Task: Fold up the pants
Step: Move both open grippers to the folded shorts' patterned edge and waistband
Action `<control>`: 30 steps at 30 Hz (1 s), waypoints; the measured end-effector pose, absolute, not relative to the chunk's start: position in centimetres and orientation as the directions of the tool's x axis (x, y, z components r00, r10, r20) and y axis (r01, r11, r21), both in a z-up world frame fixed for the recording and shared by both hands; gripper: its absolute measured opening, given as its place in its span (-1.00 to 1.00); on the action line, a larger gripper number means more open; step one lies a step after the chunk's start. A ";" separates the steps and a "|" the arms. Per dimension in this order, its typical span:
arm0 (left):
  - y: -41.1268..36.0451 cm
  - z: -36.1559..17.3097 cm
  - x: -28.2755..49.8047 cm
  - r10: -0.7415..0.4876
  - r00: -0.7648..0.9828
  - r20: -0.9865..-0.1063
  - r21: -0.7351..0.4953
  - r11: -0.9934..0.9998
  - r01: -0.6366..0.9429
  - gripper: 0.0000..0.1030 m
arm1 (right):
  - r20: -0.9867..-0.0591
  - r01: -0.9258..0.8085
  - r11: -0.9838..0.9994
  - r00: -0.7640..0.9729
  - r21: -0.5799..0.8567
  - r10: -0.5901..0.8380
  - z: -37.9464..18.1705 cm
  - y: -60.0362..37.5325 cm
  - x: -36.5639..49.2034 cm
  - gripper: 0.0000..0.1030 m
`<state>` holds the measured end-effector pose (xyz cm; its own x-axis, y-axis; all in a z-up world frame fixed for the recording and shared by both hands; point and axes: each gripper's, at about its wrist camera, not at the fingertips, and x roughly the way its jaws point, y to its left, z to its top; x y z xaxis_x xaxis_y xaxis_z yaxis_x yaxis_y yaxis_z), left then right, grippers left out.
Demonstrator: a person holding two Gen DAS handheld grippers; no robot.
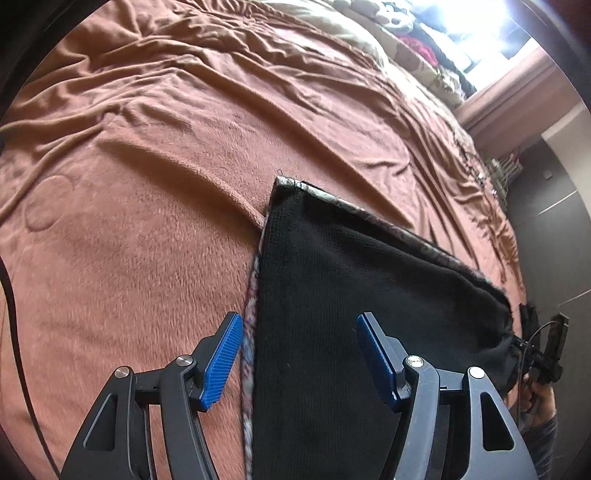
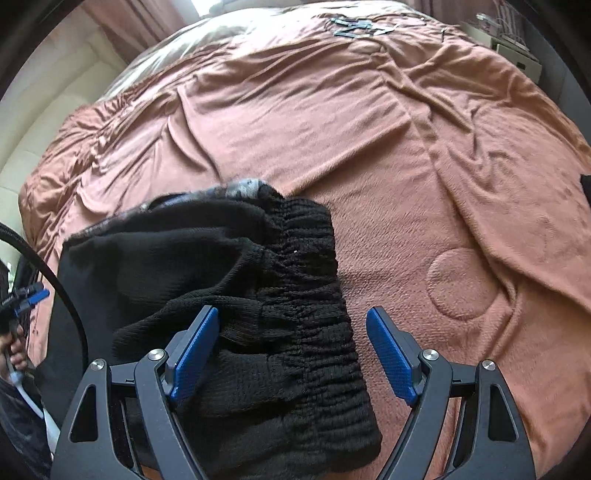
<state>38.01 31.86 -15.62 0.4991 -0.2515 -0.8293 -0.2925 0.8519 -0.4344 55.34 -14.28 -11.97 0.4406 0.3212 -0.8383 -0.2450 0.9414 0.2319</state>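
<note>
Both grippers, left gripper (image 1: 299,354) and right gripper (image 2: 291,354), hang agape, empty, over the pants (image 1: 351,295) below, likely lining up a fold on the blanket (image 1: 147,184).

The pants (image 1: 354,295) lie flat on the blanket (image 1: 147,184) near its front edge, their gathered waistband (image 2: 317,295) below the right gripper (image 2: 291,354), their leg end below the left gripper (image 1: 299,354), pillows (image 1: 369,26) far behind.
</note>
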 end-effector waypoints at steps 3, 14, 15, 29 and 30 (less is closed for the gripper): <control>32.2 -16.2 39.2 -0.268 0.471 -0.840 -0.430 0.860 -0.277 0.29 | -0.841 -0.250 0.937 0.426 0.244 0.333 -12.5 -14.4 55.7 0.57; 33.2 -16.9 43.6 -0.275 0.413 -0.868 -0.386 0.897 -0.214 0.29 | -0.834 -0.265 0.927 0.421 0.264 0.357 -12.1 -15.1 55.4 0.56; 33.2 -16.9 44.1 -0.270 0.411 -0.871 -0.377 0.903 -0.207 0.29 | -0.830 -0.268 0.927 0.428 0.262 0.358 -11.9 -15.2 55.5 0.56; 32.9 -17.3 47.4 -0.213 0.393 -0.895 -0.290 0.946 -0.148 0.29 | -0.813 -0.272 0.929 0.462 0.251 0.354 -11.3 -13.6 57.5 0.56; 33.0 -17.3 47.4 -0.216 0.398 -0.892 -0.295 0.944 -0.149 0.29 | -0.815 -0.273 0.930 0.462 0.244 0.349 -11.5 -13.3 57.8 0.56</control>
<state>47.36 33.01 -17.25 0.3984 -0.2156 -0.8915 -0.1492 0.9438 -0.2949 57.77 -13.28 -11.53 0.4616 0.3493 -0.8154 -0.2733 0.9305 0.2439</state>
